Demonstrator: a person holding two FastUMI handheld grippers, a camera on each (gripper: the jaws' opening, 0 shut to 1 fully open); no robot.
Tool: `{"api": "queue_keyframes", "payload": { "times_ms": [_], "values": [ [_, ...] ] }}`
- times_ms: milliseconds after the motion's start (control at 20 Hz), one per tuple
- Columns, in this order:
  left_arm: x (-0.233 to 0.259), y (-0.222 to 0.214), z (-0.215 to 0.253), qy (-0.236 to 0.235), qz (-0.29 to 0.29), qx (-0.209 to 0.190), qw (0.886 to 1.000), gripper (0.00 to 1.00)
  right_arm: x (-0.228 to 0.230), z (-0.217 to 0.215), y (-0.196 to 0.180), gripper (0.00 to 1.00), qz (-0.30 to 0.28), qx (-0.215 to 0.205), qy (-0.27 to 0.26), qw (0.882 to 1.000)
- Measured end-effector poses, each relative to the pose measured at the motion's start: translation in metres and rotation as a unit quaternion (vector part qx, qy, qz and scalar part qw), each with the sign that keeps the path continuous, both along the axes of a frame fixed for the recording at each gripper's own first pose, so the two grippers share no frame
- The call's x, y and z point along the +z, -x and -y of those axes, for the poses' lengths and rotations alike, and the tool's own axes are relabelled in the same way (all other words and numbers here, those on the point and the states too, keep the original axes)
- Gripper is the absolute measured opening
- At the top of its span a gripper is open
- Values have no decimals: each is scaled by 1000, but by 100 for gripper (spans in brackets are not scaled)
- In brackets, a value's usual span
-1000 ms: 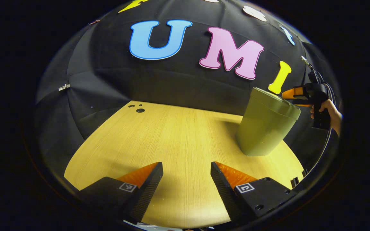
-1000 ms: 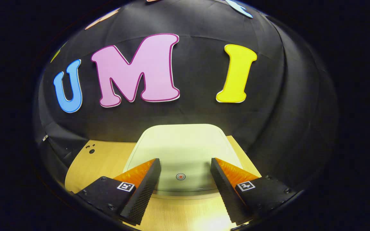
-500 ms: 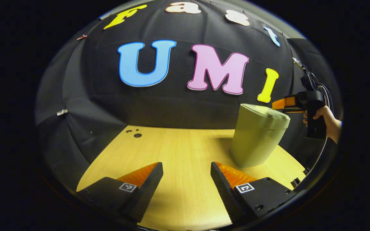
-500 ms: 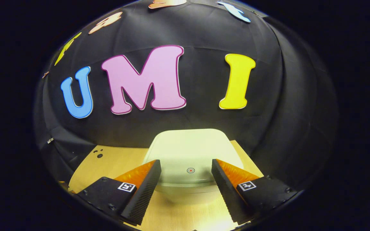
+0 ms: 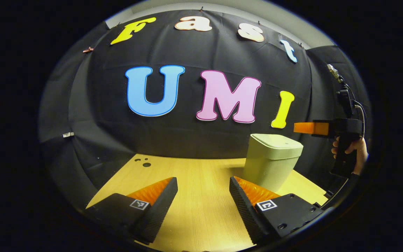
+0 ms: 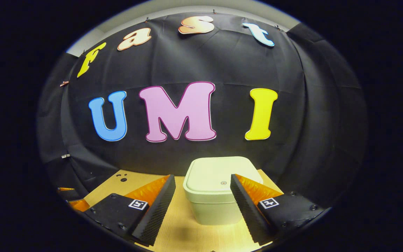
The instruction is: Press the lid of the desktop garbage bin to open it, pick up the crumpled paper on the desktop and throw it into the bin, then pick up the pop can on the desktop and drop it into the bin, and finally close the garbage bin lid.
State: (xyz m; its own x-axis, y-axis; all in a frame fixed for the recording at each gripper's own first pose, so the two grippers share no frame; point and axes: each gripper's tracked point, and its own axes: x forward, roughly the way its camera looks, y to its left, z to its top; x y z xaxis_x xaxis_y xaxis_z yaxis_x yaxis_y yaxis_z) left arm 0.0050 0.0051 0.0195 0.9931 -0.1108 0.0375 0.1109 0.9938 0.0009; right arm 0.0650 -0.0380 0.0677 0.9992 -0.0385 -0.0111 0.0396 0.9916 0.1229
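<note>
The pale green garbage bin (image 5: 270, 161) stands upright at the right rear of the wooden table, its lid down. In the right gripper view the bin (image 6: 215, 201) sits straight ahead, and a small round button (image 6: 223, 182) marks the lid near its front edge. My right gripper (image 6: 203, 176) hovers open in front of and above the bin, touching nothing. In the left gripper view that right gripper (image 5: 304, 127) shows level and just right of the lid, held by a hand (image 5: 350, 147). My left gripper (image 5: 203, 179) is open over the table, left of the bin, with nothing between its fingers.
The wooden table (image 5: 187, 175) runs back to the black cloth wall. A few small dark holes (image 5: 146, 164) mark its far left corner. The left gripper (image 6: 71, 202) pokes in at the lower left of the right gripper view.
Both grippers have drawn back and tilted up, so the bin looks smaller and farther. The right gripper has come off from just over the lid. The lid stays down.
</note>
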Motion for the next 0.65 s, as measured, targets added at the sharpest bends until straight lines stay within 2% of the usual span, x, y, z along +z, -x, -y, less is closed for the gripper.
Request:
{"api": "queue_keyframes", "payload": {
  "times_ms": [200,500,550,650],
  "values": [
    [-2,8,-3,2,8,13,1000,95,-25,-23,26,99,-15,17,-1,1000],
    [-20,17,4,5,-6,1,1000,95,-85,-53,59,99,-76,38,-2,996],
    [-23,18,6,5,-9,-1,1000,98,-96,-57,63,99,-88,41,1,995],
    [-26,17,8,4,-13,-6,1000,95,-109,-61,67,99,-106,46,3,993]
  ]
}}
